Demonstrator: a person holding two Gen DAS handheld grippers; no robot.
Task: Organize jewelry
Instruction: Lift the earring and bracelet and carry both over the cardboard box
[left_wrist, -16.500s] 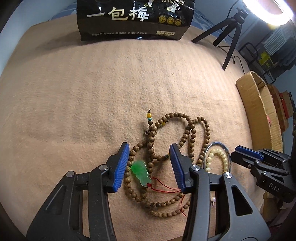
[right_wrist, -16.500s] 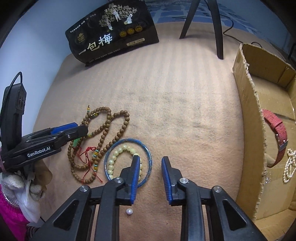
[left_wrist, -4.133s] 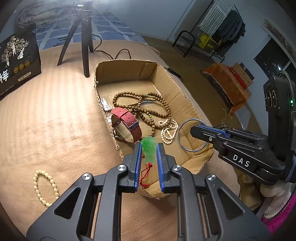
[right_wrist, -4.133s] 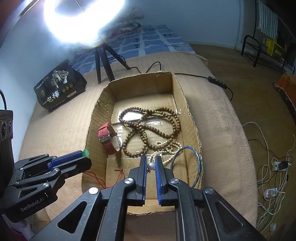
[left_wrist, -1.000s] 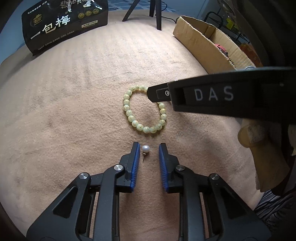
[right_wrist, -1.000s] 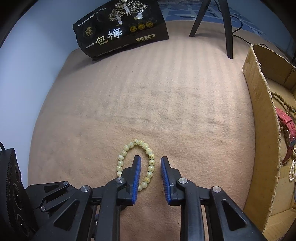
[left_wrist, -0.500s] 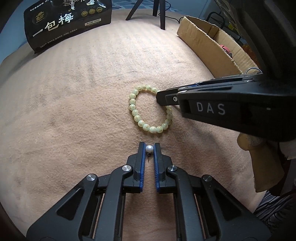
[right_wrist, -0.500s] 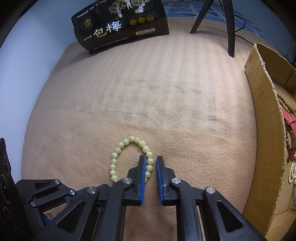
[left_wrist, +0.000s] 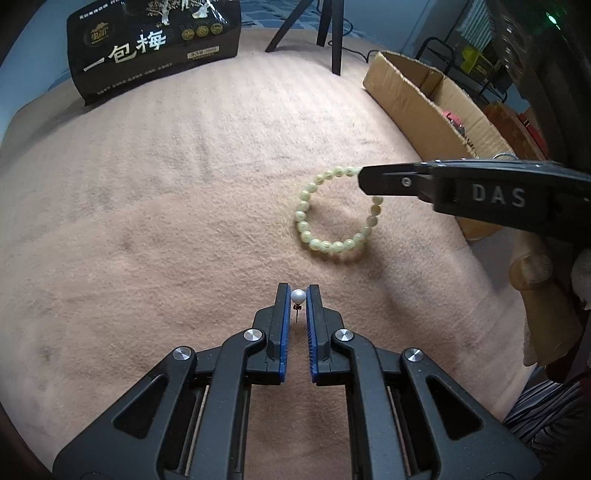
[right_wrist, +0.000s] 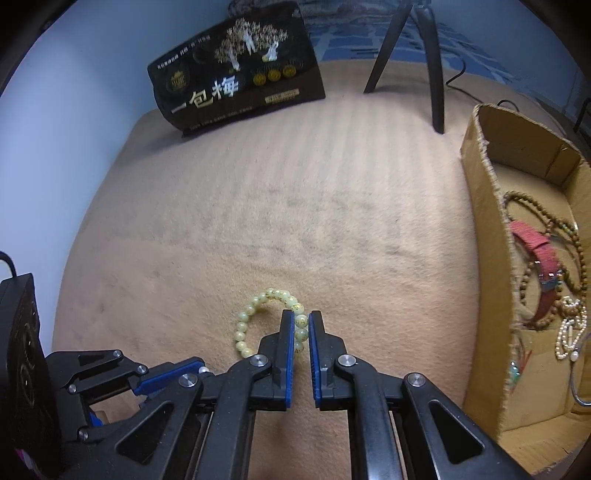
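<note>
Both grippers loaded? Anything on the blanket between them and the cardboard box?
Yes. The left gripper is shut on the pearl stud; the right gripper is shut on the pale bead bracelet. Nothing visible lies on the blanket between them and the cardboard box; only its near wall must be cleared.

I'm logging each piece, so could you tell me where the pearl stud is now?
The pearl stud is pinched between the left gripper tips in the left wrist view, just near of the bead bracelet.
</note>
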